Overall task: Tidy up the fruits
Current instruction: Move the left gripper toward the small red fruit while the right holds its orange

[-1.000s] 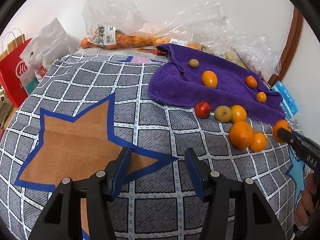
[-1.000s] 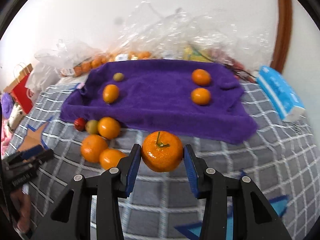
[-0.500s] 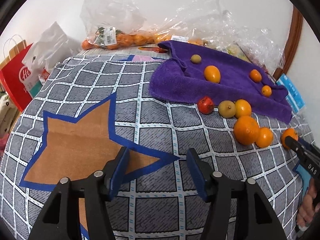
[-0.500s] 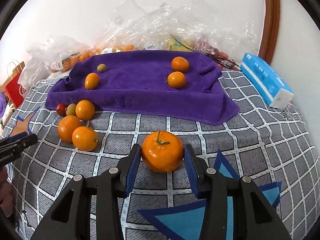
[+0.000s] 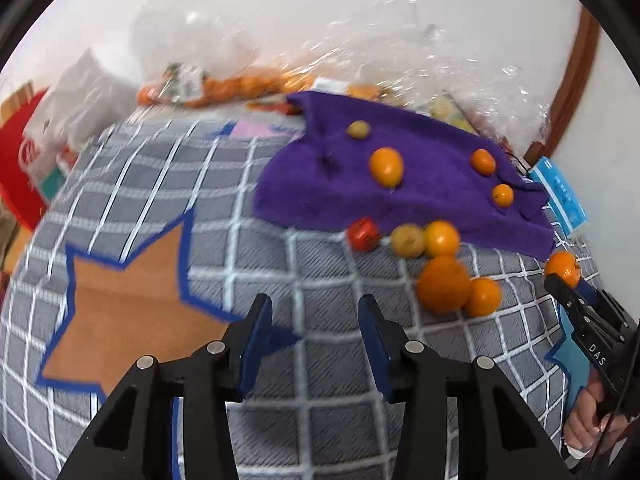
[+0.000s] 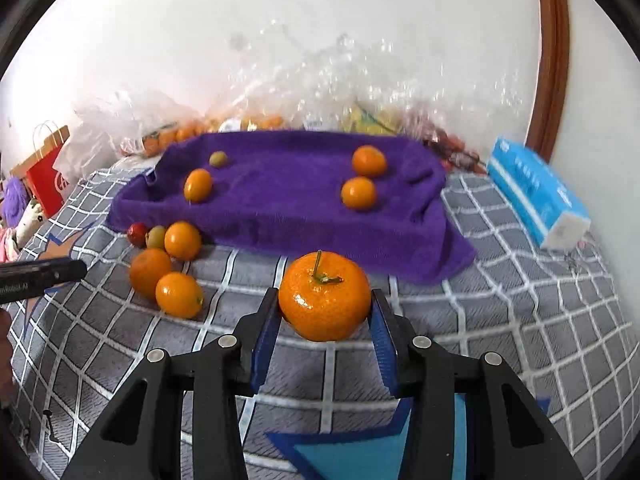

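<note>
My right gripper (image 6: 325, 312) is shut on a stemmed mandarin (image 6: 325, 296), held above the grey checked cover in front of the purple towel (image 6: 280, 200). The mandarin also shows in the left wrist view (image 5: 563, 267). On the towel lie two oranges at the right (image 6: 359, 193), an oval orange fruit (image 6: 197, 185) and a small green fruit (image 6: 218, 158). A loose cluster lies at the towel's left front: a red fruit (image 6: 137, 233), a green fruit (image 6: 156, 236) and three oranges (image 6: 178, 294). My left gripper (image 5: 315, 320) is open and empty over the cover, left of that cluster (image 5: 443, 283).
A blue tissue pack (image 6: 536, 196) lies right of the towel. Clear plastic bags with fruit (image 6: 248, 124) line the wall behind it. A red paper bag (image 6: 44, 176) stands at the far left. The cover bears a brown star (image 5: 120, 308).
The right gripper has lifted and moved closer to the towel with the mandarin. The left gripper has shifted right, toward the loose cluster, with motion blur.
</note>
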The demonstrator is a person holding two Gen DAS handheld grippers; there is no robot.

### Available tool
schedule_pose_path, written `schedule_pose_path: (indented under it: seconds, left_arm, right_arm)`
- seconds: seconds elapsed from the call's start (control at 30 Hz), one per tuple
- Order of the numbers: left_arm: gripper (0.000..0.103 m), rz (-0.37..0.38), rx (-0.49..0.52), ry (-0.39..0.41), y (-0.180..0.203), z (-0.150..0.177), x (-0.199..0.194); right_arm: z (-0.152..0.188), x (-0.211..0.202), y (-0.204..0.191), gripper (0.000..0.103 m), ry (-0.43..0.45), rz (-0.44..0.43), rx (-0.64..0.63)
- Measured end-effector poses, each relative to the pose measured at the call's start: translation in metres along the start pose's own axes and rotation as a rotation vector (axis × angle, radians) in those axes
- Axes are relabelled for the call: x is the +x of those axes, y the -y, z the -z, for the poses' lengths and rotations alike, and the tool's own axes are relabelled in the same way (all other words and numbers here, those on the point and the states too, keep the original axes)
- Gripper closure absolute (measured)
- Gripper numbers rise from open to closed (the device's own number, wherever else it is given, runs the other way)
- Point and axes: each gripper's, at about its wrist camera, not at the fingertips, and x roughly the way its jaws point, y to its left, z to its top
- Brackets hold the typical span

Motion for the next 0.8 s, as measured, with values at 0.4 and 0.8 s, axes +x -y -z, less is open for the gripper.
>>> schedule_pose_path:
  seconds: [0.4, 0.8]
  left_arm:
    - [0.061, -0.04, 0.171, -0.022, 0.035, -0.029, 0.044]
    - [0.078, 0.034, 0.182, -0.001, 0.033, -0.033, 0.059]
  right_arm:
    - [0.004, 0.002, 0.032, 0.059, -0.013, -0.045, 0.128]
    - [0.004, 0.011, 0.025, 0.059, -0.052, -0.062, 0.087]
